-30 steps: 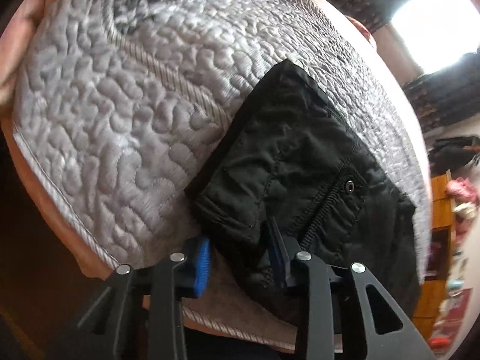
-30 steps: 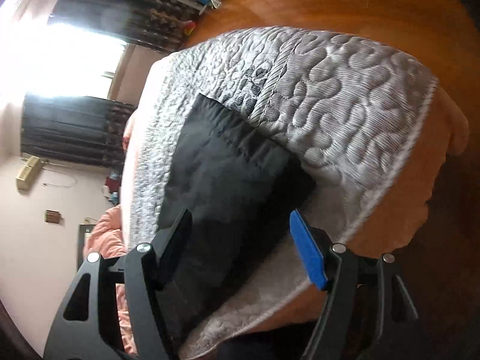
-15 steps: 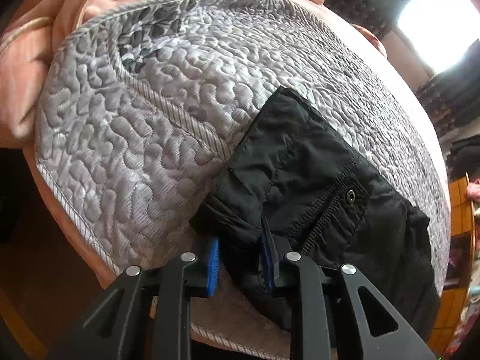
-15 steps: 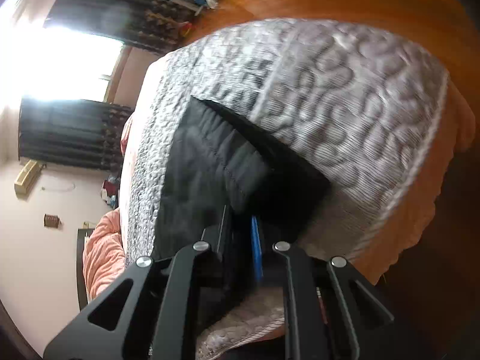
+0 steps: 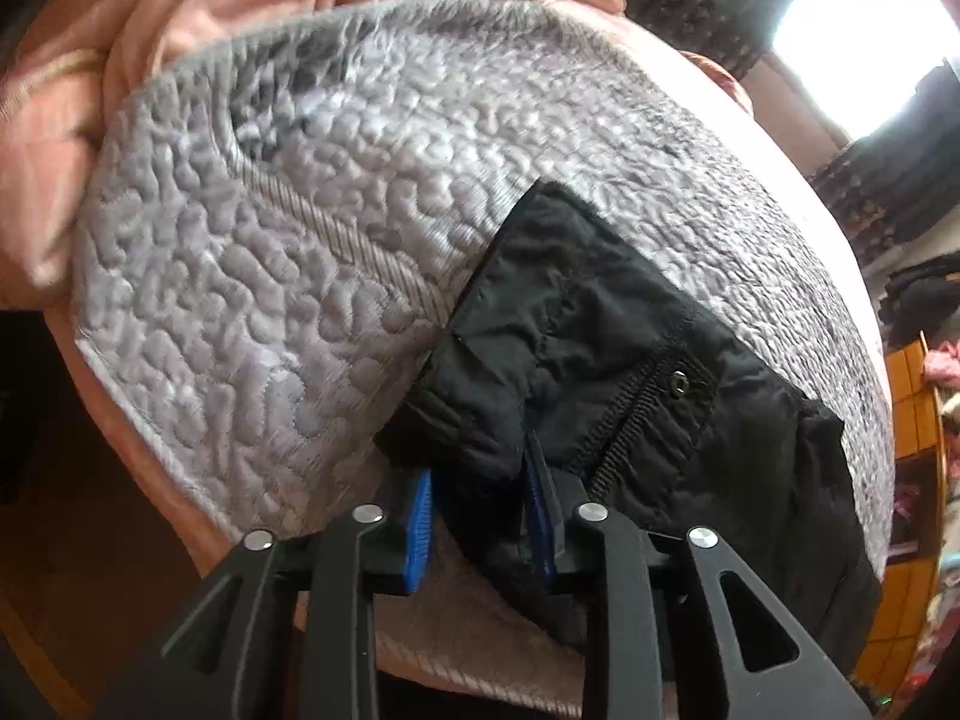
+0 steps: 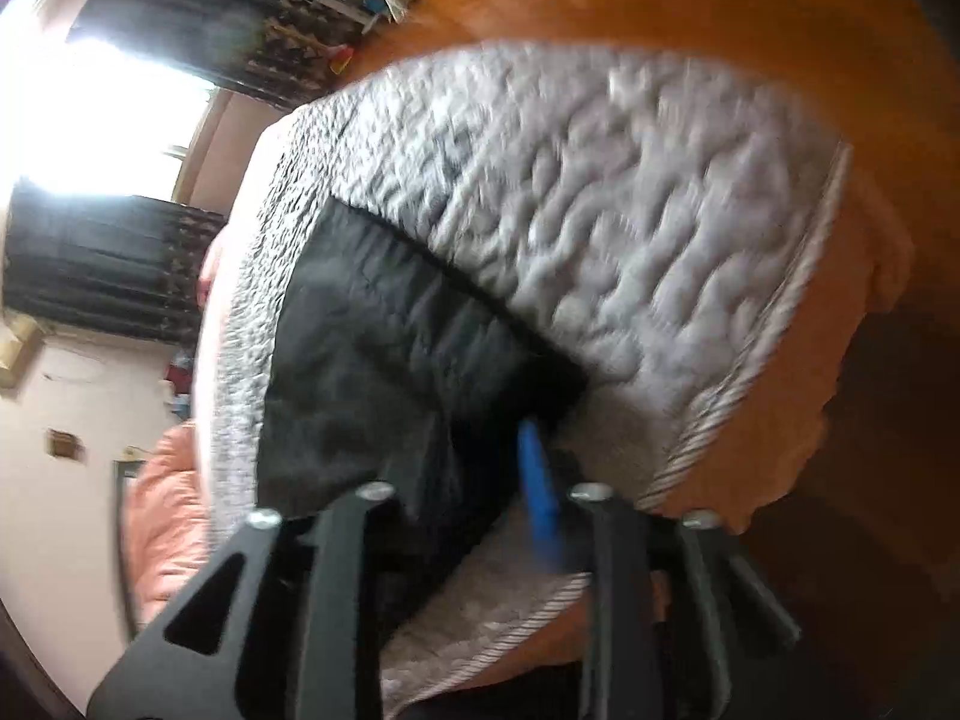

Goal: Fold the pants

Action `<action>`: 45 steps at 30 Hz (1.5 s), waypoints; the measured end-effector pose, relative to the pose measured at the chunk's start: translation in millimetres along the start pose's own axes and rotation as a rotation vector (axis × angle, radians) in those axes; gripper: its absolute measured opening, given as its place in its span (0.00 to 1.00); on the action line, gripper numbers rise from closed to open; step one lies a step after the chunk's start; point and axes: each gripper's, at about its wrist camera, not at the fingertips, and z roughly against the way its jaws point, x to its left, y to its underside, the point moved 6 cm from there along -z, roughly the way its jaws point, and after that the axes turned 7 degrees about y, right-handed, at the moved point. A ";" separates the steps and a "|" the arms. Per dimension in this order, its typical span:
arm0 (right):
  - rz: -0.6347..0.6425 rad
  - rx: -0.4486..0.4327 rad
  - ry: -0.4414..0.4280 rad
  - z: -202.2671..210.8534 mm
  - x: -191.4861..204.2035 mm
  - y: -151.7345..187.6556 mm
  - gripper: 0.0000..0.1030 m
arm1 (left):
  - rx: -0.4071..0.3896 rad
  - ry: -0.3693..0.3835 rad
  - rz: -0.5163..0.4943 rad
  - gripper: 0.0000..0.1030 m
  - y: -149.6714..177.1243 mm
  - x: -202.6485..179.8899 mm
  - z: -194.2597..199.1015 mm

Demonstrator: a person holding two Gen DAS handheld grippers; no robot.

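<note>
On the grey quilt, each hand-held gripper, left and right, pinches the black pants at their near edge.

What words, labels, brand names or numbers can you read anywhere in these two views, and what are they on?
None can be read.
The black pants show only a metal snap, too small to tell if it bears any marking.
The grey quilted cover has stitching only, no text.
The left tongs and right tongs carry no visible lettering.
The shelf clutter at the room's edge is too blurred to read.
</note>
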 end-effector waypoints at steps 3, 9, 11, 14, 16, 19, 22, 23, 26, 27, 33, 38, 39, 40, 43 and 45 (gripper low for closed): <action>0.069 -0.075 0.015 25.1 18.0 -4.1 0.36 | -0.115 -0.010 -0.061 0.81 3.0 -12.0 25.8; 0.193 -0.001 -0.019 -3.4 55.8 12.4 0.40 | -0.145 -0.002 -0.117 0.84 16.8 -34.4 24.7; 0.169 0.035 0.007 -24.1 46.7 12.9 0.35 | -0.115 0.007 -0.104 0.85 23.2 -36.9 13.1; 0.147 0.058 0.041 -41.9 29.9 9.1 0.08 | -0.059 -0.017 -0.091 0.85 34.5 -34.5 -8.5; 0.159 0.049 0.058 -42.1 23.9 4.3 0.02 | -0.041 -0.039 -0.092 0.85 40.6 -32.9 -20.3; 0.124 0.001 0.016 -22.8 15.8 -5.9 0.09 | -0.050 -0.067 -0.102 0.85 47.4 -31.0 -26.8; 0.082 -0.053 0.002 -0.6 0.4 -14.1 0.40 | -0.078 -0.075 -0.104 0.85 51.7 -31.6 -29.6; 0.074 -0.057 -0.001 4.1 -3.9 -13.5 0.42 | -0.085 -0.079 -0.108 0.85 51.8 -32.9 -29.5; 0.034 -0.034 -0.039 5.1 -17.6 -13.2 0.42 | -0.122 -0.081 -0.112 0.85 52.0 -36.8 -25.5; 0.026 -0.031 -0.046 5.4 -20.4 -12.5 0.42 | -0.134 -0.077 -0.108 0.85 52.2 -38.0 -23.7; -0.046 -0.001 -0.112 -5.6 -27.6 -4.5 0.46 | -0.154 -0.062 -0.085 0.85 55.2 -41.3 -21.7; -0.123 0.019 -0.191 -10.6 -31.1 -0.2 0.61 | -0.156 -0.061 -0.074 0.85 58.0 -41.3 -22.5; -0.134 0.025 -0.204 -12.6 -31.1 1.0 0.61 | -0.159 -0.062 -0.076 0.85 57.9 -41.8 -22.1; -0.146 0.030 -0.219 -15.6 -30.0 2.0 0.61 | -0.164 -0.064 -0.078 0.85 58.7 -42.7 -21.2; -0.153 0.038 -0.234 -20.5 -27.7 5.3 0.62 | -0.170 -0.066 -0.079 0.85 59.6 -44.8 -20.1; -0.170 0.051 -0.246 -28.8 -26.4 8.8 0.62 | -0.164 -0.067 -0.078 0.85 59.9 -45.2 -21.3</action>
